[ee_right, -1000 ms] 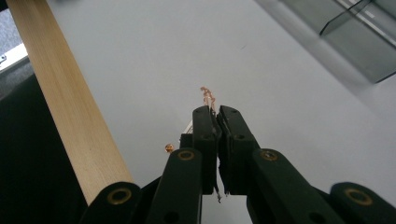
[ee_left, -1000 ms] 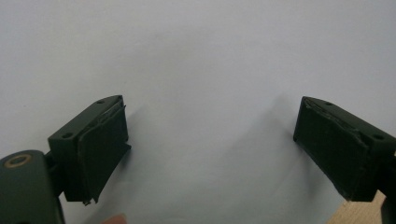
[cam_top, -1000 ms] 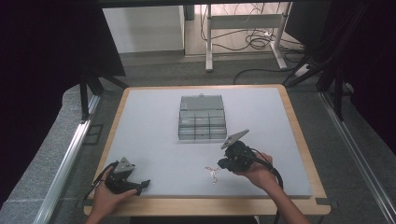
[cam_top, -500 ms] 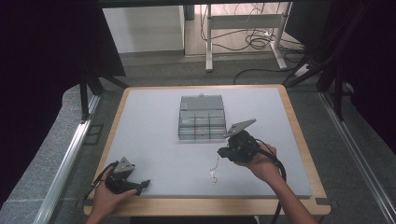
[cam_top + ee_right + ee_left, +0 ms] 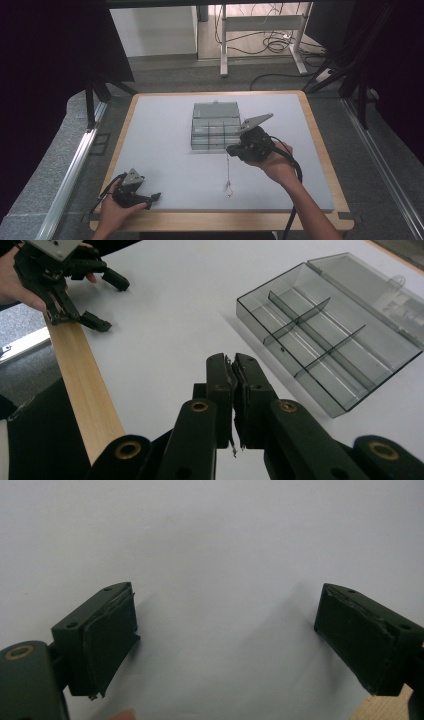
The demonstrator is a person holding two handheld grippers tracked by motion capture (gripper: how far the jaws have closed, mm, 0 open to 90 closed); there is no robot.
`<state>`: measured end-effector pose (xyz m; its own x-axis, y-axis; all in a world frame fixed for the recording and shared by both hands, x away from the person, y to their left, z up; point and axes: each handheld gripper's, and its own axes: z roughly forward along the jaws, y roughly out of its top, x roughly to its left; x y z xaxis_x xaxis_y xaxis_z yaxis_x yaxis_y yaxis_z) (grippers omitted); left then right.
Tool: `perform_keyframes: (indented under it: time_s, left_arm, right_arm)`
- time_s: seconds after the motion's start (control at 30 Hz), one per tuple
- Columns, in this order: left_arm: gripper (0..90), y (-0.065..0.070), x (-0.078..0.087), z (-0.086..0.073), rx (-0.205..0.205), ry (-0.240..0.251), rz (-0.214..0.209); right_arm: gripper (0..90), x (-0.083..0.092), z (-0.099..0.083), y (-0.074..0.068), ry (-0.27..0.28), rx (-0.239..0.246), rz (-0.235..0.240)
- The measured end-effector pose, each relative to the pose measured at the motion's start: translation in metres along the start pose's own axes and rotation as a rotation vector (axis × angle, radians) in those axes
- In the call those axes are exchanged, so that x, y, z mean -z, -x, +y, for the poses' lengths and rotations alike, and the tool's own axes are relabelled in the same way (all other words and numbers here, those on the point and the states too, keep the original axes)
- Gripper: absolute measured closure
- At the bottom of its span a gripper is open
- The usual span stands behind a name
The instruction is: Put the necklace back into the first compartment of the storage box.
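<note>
In the high view, a clear compartment box (image 5: 215,127) sits open on the white table (image 5: 165,130), its lid laid flat behind it. The right gripper (image 5: 234,148) hovers just beside the box's near right corner, held in the person's right hand (image 5: 277,165). A thin chain (image 5: 228,172) hangs from its tip, and the chain's lower end with a small hook lies on the table nearer the person than the box. The left gripper (image 5: 152,198) rests well apart from the box, near the table's front wooden edge.

In the left gripper view, the jaws stand wide apart over bare white surface, holding nothing.

In the right gripper view, the jaws are pressed together on the thin chain (image 5: 233,440), with the divided box (image 5: 330,335) ahead to their right.
</note>
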<state>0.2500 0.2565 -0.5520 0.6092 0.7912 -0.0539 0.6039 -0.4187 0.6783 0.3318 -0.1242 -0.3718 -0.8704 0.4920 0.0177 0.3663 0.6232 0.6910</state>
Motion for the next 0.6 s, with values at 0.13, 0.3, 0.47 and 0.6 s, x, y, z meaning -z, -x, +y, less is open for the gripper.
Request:
perform_keyframes:
  time_s: [0.13,0.3,0.47,0.6]
  left_arm:
    - [10.1,0.0,0.0,0.0,-0.001,0.0,0.0]
    - [10.0,0.0,0.0,0.0,-0.001,0.0,-0.001]
    - [10.0,0.0,0.0,0.0,-0.001,0.001,-0.001]
    - [10.0,0.0,0.0,0.0,-0.001,0.001,-0.001]
  right_arm:
    - [84.6,0.003,0.008,-0.001,0.014,0.007,0.0]
    - [84.6,0.01,0.017,-0.006,0.049,0.024,0.005]
    - [84.6,0.014,0.024,-0.006,0.068,0.023,0.022]
    - [84.6,0.016,0.029,-0.004,0.084,0.01,0.039]
